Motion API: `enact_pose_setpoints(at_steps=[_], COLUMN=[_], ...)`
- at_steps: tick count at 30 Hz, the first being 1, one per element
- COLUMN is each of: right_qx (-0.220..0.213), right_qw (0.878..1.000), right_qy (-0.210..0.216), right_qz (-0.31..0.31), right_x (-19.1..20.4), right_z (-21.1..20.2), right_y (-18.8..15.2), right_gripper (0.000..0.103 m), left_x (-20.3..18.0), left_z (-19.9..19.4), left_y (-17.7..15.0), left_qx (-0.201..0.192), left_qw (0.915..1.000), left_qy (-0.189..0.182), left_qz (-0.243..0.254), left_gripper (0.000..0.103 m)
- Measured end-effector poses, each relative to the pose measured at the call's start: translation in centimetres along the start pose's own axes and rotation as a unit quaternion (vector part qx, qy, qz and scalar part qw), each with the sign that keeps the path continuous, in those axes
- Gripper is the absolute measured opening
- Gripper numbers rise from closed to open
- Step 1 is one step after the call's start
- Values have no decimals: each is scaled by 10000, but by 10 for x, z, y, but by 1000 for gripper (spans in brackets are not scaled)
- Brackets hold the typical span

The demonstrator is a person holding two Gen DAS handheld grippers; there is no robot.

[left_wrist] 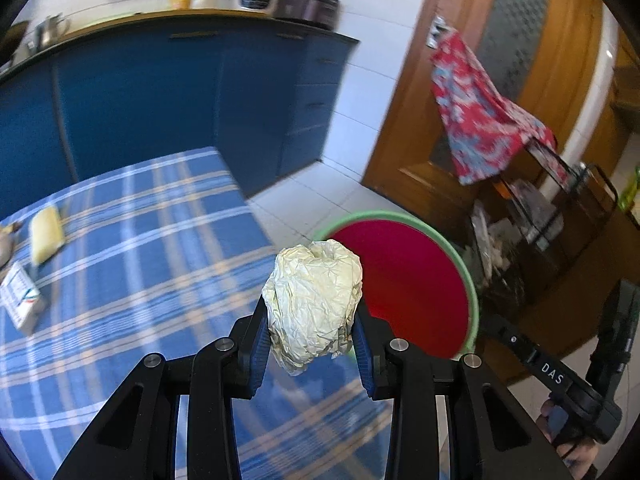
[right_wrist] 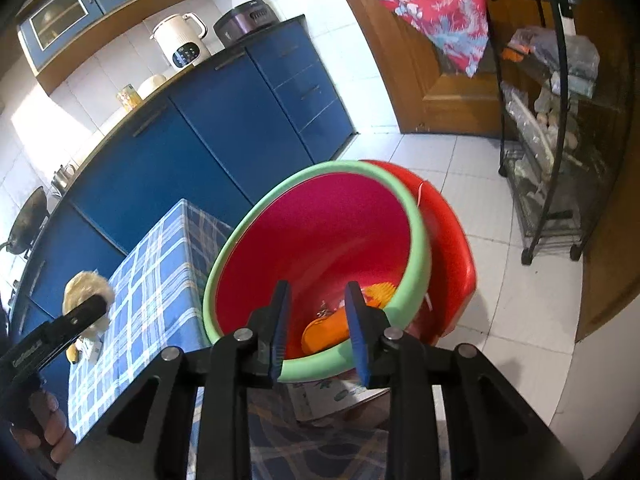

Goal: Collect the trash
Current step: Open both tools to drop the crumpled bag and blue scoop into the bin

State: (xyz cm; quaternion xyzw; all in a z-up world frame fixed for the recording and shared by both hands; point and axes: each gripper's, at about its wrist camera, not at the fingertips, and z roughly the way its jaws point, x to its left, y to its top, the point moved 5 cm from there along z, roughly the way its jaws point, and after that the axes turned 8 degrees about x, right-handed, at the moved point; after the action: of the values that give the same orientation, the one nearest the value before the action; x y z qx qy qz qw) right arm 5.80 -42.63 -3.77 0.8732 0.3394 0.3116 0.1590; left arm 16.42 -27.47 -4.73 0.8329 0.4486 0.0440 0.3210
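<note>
The left gripper [left_wrist: 312, 320] is clamped on a crumpled ball of cream paper [left_wrist: 314, 304]; the blue pads press both sides of the ball, which stands proud of the fingertips. The ball is held in the air near the right edge of the tabletop [left_wrist: 140, 264], which carries a blue plaid cloth. This position places it just short of the bin [left_wrist: 472, 280], a red basin with a green rim that stands off that edge, so the release probably needs only a short forward carry.

The right gripper [right_wrist: 316, 300] has its fingers set wide apart with nothing between them. It hangs above the near rim of the bin [right_wrist: 420, 248]. Orange scraps [right_wrist: 324, 332] lie on the bin floor, which indicates that some trash is already collected. The bin appears to rest on a red plastic stool [right_wrist: 452, 248], which raises its rim to about tabletop level.

Farther along the tabletop, toward its left edge, a small white carton [left_wrist: 22, 300] and a pale yellow wrapper [left_wrist: 47, 234] remain to be collected. Blue cabinets [left_wrist: 160, 96] stand behind the table, and a wooden door [left_wrist: 460, 40] carries a red patterned cloth [left_wrist: 476, 112].
</note>
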Motion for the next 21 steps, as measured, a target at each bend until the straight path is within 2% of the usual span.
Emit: enact_pose_setpoints(at_steps=[6,8,10,12,21], right_qx=[-52,-50,-42,-29,-5], right_qw=[10000,9999,9998,9998,9998], right_qy=[-59,-84,-98,-99,-34], right_qz=[59,111,155,196,211], right_x=[-14,-19,-23,-28,-31], right_z=[-5,-5,-4,-4,-4], right_y=[2,2,2,1,0], right_gripper=[31,31,31,31,36], left_x=[-35,-45,-53,-58,-50], left_z=[30,38,45,52,59], left_y=[7,9,10,10,9], left_qx=[231,290,345,413,523], left_qw=[9992,9986,9980,9976,9978], left_qy=[-144,-164,-138,-65,95], left_qz=[302,422,506,556,401], left_gripper=[38,43,56,62,63])
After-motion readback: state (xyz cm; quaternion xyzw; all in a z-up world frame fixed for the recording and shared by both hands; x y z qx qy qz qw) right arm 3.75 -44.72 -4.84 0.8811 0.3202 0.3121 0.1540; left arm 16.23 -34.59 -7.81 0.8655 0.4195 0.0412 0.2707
